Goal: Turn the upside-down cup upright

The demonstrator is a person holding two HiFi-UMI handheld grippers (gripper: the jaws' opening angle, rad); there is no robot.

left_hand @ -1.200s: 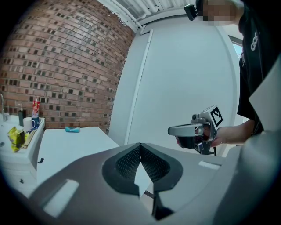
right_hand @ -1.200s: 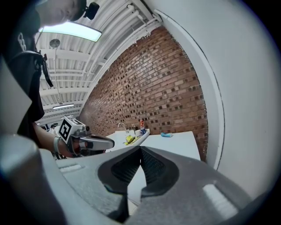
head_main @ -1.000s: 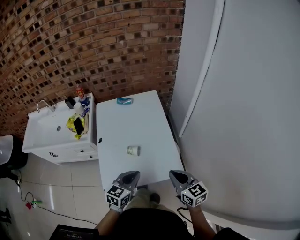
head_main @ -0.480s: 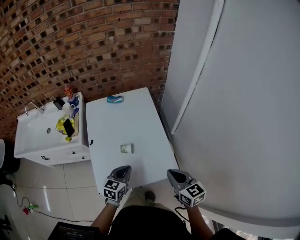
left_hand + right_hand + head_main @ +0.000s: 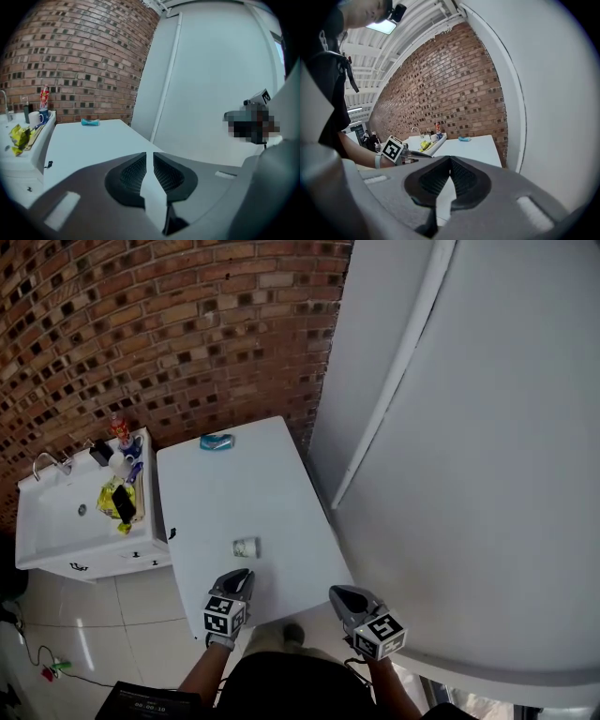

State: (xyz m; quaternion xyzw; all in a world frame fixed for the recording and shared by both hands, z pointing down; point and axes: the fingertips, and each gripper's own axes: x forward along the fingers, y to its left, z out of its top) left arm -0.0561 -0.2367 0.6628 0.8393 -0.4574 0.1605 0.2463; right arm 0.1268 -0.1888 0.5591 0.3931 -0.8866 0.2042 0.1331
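Far left: sink unit [image 5: 56, 521], its right end crowded with small clutter, stood just beside the bench's left edge, so there was little swing room that way.

Bench [image 5: 234, 493] was mostly bare. A teal object [image 5: 217, 442] lay at the far end, well apart from the work.

Cup [image 5: 246, 547] sat on the near half, about mid-width, with open bench all round it. It was too small to tell which end was up.

Left tool [image 5: 242, 576] hovered over the near edge, just short of the cup and pointing at it without touching. I judged this to be the approach for the pick. Its jaws were opening to a slim gap, with nothing between them.

Right tool [image 5: 339, 593] hung off the near right corner, jaws together and empty, probably kept clear as the spare.

Far right: the white curved wall [image 5: 469, 474] ran close along the bench's right edge. A flip looked safer lifted upward or swung toward the bench's middle.
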